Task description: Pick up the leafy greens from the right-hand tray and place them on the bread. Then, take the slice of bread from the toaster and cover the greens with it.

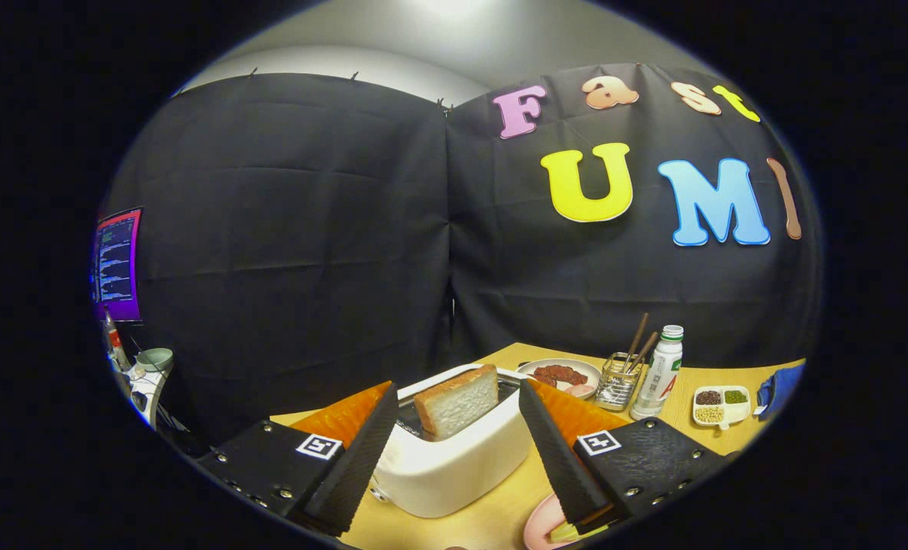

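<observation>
Two spread jaws flanking toaster (454,458), bread (457,401)

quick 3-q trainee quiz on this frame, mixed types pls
1. True or false: the gripper is shut on the bread slice.
2. What stands beside the plastic bottle? A) mesh holder with sticks B) kettle C) pan
3. Fill in: the bread slice stands in the white ___.

Key: 1 false, the fingers are open, either side of the toaster. 2 A. 3 toaster.
</observation>
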Available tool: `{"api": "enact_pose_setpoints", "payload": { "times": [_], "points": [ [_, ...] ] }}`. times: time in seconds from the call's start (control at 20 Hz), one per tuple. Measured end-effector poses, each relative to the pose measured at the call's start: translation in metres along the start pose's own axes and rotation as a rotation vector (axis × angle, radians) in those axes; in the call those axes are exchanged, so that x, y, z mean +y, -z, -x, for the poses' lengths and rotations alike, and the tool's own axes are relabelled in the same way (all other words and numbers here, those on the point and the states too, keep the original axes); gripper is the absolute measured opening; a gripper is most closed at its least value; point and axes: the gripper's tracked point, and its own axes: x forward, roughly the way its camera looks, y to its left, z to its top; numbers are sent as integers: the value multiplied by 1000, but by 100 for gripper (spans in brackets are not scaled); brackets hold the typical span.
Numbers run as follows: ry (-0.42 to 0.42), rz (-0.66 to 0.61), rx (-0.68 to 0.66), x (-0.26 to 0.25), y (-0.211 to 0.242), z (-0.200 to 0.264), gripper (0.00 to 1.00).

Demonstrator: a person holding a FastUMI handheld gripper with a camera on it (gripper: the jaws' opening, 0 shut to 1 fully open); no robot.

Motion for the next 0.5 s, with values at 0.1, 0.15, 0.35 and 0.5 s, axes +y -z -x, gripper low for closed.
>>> {"api": "enact_pose_setpoints", "payload": {
  "times": [0.1,0.15,0.35,0.5],
  "points": [
    [14,-5,-9,8,1,-9,96],
    [25,-8,-10,11,1,-13,96],
    [63,-51,17,16,17,-32,96],
    [82,-87,60,19,31,-46,96]
  ]
}}
